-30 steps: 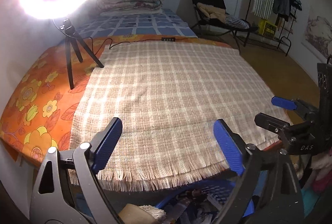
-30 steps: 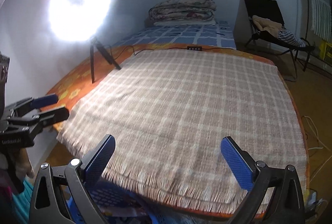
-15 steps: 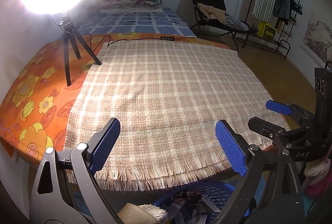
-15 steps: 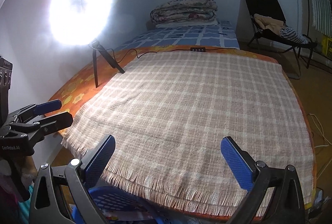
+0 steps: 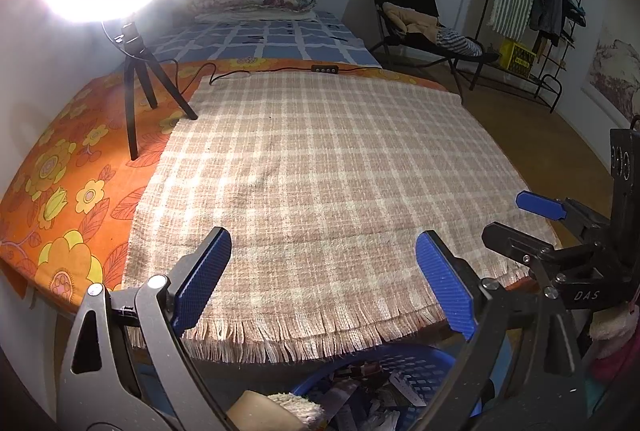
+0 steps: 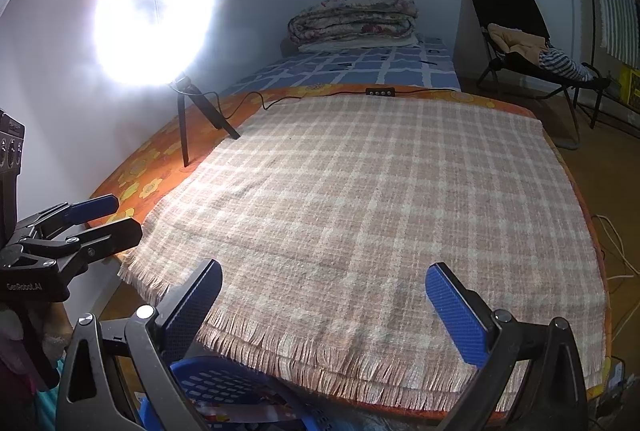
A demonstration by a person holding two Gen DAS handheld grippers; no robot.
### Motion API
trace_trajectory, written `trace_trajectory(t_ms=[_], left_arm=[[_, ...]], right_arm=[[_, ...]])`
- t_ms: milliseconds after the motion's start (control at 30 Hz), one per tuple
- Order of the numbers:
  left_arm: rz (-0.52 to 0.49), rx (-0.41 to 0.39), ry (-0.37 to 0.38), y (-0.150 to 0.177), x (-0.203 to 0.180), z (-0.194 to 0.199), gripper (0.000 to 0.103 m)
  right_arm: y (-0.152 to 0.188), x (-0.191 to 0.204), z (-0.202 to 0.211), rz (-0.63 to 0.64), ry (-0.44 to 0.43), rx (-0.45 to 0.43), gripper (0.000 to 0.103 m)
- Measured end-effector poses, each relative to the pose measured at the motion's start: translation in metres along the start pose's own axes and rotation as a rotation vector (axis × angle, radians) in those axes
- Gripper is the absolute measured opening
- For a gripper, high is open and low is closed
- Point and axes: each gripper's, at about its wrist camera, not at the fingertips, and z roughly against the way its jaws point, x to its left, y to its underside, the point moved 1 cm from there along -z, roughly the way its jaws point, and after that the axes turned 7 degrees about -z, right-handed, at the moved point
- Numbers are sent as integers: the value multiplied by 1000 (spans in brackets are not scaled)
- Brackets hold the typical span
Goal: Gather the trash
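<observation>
Plaid blanket (image 5: pixel 320 183) lies bare; ring-light tripod (image 5: pixel 138 87) blocks its far-left corner.

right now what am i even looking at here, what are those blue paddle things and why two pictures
The blue paddles are the fingers of hand-held claws; a person holds one in each hand. Each picture comes from a camera on one claw, looking forward along its fingers. The left claw and right claw are both open and hold nothing. Each also shows in the other's view. Ahead lies a bed with a plaid blanket, bare of trash, and a ring light beside it. Below the bed's edge, a blue basket holds scraps.
</observation>
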Motion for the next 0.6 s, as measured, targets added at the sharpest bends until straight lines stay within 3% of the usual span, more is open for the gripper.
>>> trace_trajectory(t_ms=[600], left_arm=[[-1, 4, 3, 0, -1, -2, 96]], right_arm=[[0, -1, -1, -9, 3, 10, 103]])
